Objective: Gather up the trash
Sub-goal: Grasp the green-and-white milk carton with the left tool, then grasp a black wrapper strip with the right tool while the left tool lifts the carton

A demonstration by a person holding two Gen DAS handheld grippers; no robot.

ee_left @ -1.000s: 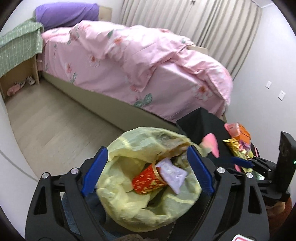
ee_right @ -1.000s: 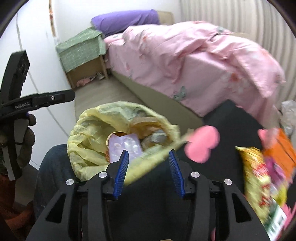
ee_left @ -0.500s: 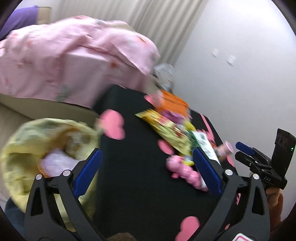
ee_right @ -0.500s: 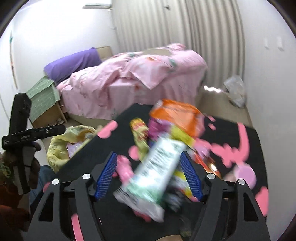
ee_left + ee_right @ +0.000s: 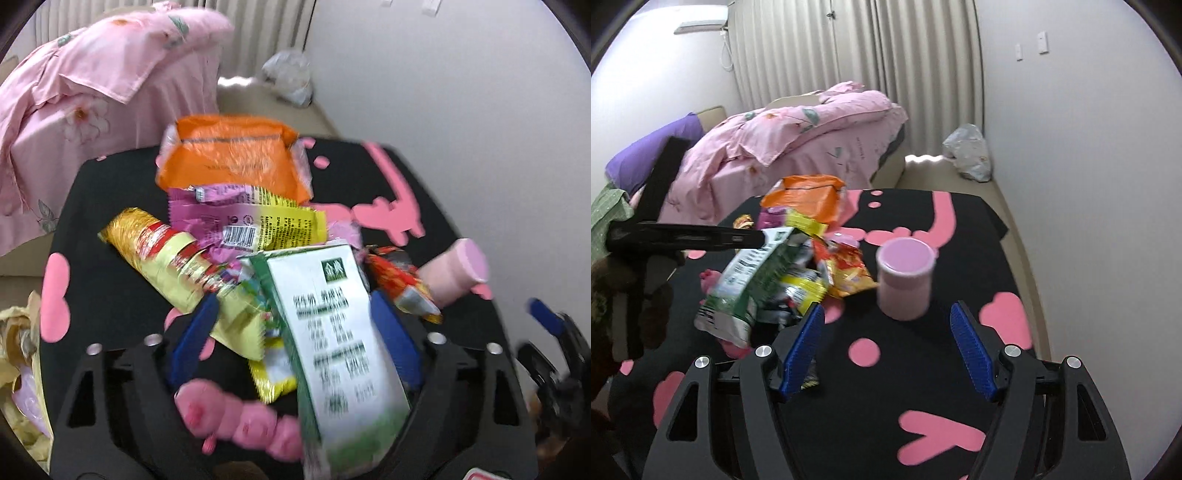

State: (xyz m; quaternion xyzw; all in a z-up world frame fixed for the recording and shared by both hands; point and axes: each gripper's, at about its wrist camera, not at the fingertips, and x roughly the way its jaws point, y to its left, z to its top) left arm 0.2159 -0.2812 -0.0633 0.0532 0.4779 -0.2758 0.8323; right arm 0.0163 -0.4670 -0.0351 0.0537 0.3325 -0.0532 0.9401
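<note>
A heap of wrappers lies on a black table with pink shapes [image 5: 923, 354]. My left gripper [image 5: 291, 332] is open, its blue fingers either side of a green and white packet [image 5: 332, 332], which also shows in the right wrist view [image 5: 753, 280]. Around it lie a gold and red wrapper [image 5: 162, 251], a purple and yellow wrapper [image 5: 251, 221], an orange bag [image 5: 229, 162] and a pink toy [image 5: 240, 421]. My right gripper [image 5: 886, 347] is open and empty, just short of an upright pink cup [image 5: 905, 280]. The yellow trash bag [image 5: 18, 369] sits at the far left.
A bed with a pink quilt [image 5: 798, 136] stands behind the table. A white plastic bag [image 5: 967, 151] lies on the floor by the wall. The wall runs close along the table's right side.
Both grippers swung from the yellow trash bag over to the table. The left one now straddles the green and white packet; the right one has turned to face the pink cup.
</note>
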